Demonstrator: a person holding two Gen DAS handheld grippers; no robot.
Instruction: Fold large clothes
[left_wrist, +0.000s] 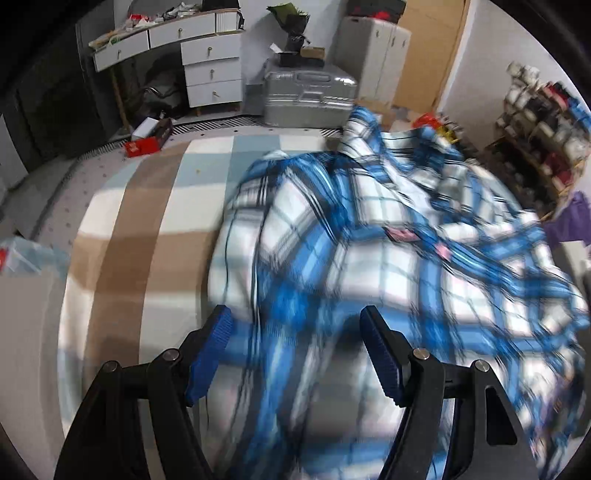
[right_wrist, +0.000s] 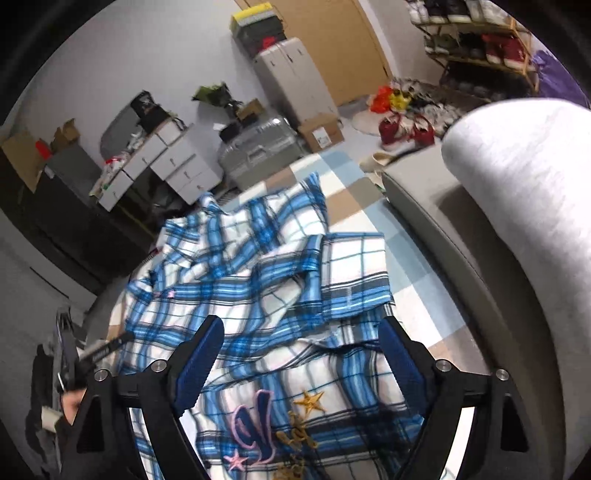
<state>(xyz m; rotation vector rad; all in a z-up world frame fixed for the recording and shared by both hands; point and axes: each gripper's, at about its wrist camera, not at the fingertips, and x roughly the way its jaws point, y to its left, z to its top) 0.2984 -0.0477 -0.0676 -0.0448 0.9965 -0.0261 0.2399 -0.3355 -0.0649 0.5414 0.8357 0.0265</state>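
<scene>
Plaid cloth: blue-and-white shirt (right_wrist: 258, 280) lies crumpled on a checked blanket (left_wrist: 147, 206) that covers the bed; not yet flat, no clean fold visible.
Shirt lie: heap runs away from both tools toward the silver suitcase (left_wrist: 310, 96) at the foot; embroidered panel with a pink-edged letter and gold star sits at the near end, under the right tool.
Loose part: one squared-off flap, a sleeve or front panel, is doubled over on the right side of the heap in the right wrist view.
Left gripper (left_wrist: 295, 354): jaws stand wide, cloth seen between and below them, pads not pressing on it. Picture is smeared by motion, so contact with the fabric cannot be told.
Right gripper (right_wrist: 301, 362): jaws wide apart, holding nothing; shirt lies beneath the gap.
Person: a gloved hand (right_wrist: 70, 410) shows at the lower left of the right wrist view.
Key relation: near hem lies directly under both tools, long axis pointing away from them; right gripper is nearer the doubled flap.
Judgement: shirt probably needs spreading flat before any fold.
Risk: layered cloth, a pinch may catch two layers.
</scene>
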